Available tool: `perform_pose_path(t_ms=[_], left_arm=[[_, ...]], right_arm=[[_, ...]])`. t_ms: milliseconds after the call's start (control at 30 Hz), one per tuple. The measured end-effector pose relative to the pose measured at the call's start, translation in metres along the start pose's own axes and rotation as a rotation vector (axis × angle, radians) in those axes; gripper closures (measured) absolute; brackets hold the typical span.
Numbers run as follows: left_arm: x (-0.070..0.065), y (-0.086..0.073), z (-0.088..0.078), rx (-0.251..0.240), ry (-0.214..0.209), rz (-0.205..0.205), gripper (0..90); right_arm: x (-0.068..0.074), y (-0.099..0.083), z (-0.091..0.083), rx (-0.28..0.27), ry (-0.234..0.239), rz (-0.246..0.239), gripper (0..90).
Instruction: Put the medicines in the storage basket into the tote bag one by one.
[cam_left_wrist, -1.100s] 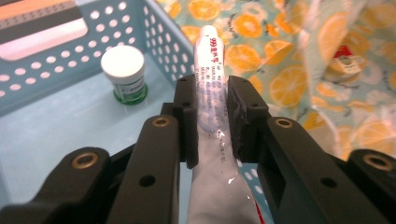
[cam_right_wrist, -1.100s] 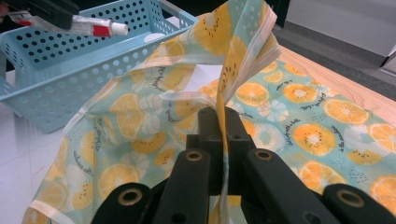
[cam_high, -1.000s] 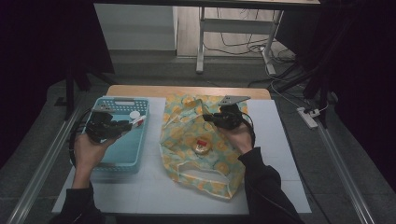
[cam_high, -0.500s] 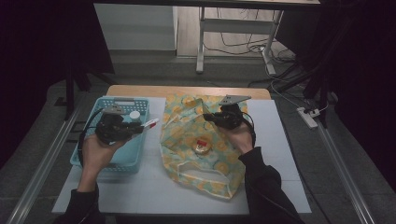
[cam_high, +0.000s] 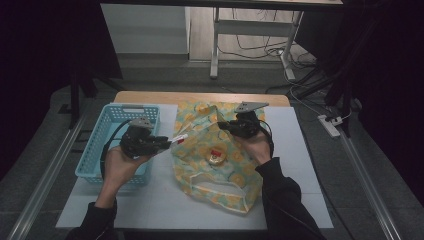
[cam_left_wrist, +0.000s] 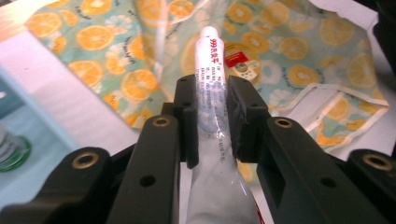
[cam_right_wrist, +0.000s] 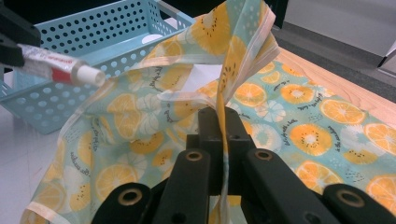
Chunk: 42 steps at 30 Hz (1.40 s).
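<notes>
Holding a tube beside a fruit-print bag

Landmark: orange-slice print bag (cam_high: 220, 160), lying flat on the white table (cam_high: 155, 200), mouth edge lifted at its far side.

- Left tongs (cam_high: 167, 142): pinching a white squeeze tube (cam_left_wrist: 212, 93) across its body; the capped end points at the bag's left edge and hangs just above it, the tube's flat tail trailing back between the arms.
- Right tongs (cam_right_wrist: 219, 121): pressed together on the bag's hemmed rim (cam_right_wrist: 224, 88), raising a fold of cloth above the rest of the bag.
- Small round item with a red label (cam_high: 216, 157): resting on the bag, near its middle.
- Light blue perforated basket (cam_high: 100, 150): left of the bag, just beside it; a green-rimmed round item (cam_left_wrist: 11, 149) lies inside.
</notes>
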<state>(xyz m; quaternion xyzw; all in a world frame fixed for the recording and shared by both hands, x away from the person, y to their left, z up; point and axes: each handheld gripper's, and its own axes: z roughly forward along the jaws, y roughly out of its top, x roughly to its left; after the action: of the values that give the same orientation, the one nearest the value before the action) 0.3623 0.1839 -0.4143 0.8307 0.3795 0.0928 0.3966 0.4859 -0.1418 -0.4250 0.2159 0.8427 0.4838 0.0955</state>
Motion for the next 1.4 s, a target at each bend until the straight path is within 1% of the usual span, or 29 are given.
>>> perform_pose_path(t_ms=[67,267,333,467,733,933,1100,1200,1400], left_arm=[[-0.003,0.002,0.004,-0.002,-0.013,0.002,75.1],[-0.012,0.008,0.018,0.006,-0.038,0.028,75.1],[-0.015,0.010,0.024,0.016,-0.048,0.035,75.1],[-0.020,0.012,0.038,0.035,-0.053,0.054,75.1],[-0.023,0.019,0.063,0.048,-0.044,0.068,75.1],[-0.025,0.027,0.078,0.041,-0.042,0.072,75.1],[-0.027,0.034,0.091,0.036,-0.027,0.086,75.1],[-0.027,0.037,0.099,0.034,-0.026,0.089,75.1],[-0.026,0.040,0.116,0.031,0.001,0.092,75.0]], right_arm=[[0.000,0.000,0.000,0.002,-0.001,0.000,89.5],[0.000,0.000,0.001,0.005,-0.001,-0.002,89.5],[0.000,0.000,0.001,0.005,-0.001,-0.001,89.5],[0.000,0.000,0.001,0.006,0.000,0.000,89.5],[0.000,-0.001,0.001,0.006,-0.002,0.000,89.5],[-0.001,-0.001,0.002,0.008,-0.004,0.002,89.5],[-0.001,-0.002,0.003,0.009,-0.002,0.003,89.5],[0.001,-0.001,0.002,0.002,-0.002,-0.004,89.5],[0.002,-0.001,0.003,0.004,0.000,-0.004,89.5]])
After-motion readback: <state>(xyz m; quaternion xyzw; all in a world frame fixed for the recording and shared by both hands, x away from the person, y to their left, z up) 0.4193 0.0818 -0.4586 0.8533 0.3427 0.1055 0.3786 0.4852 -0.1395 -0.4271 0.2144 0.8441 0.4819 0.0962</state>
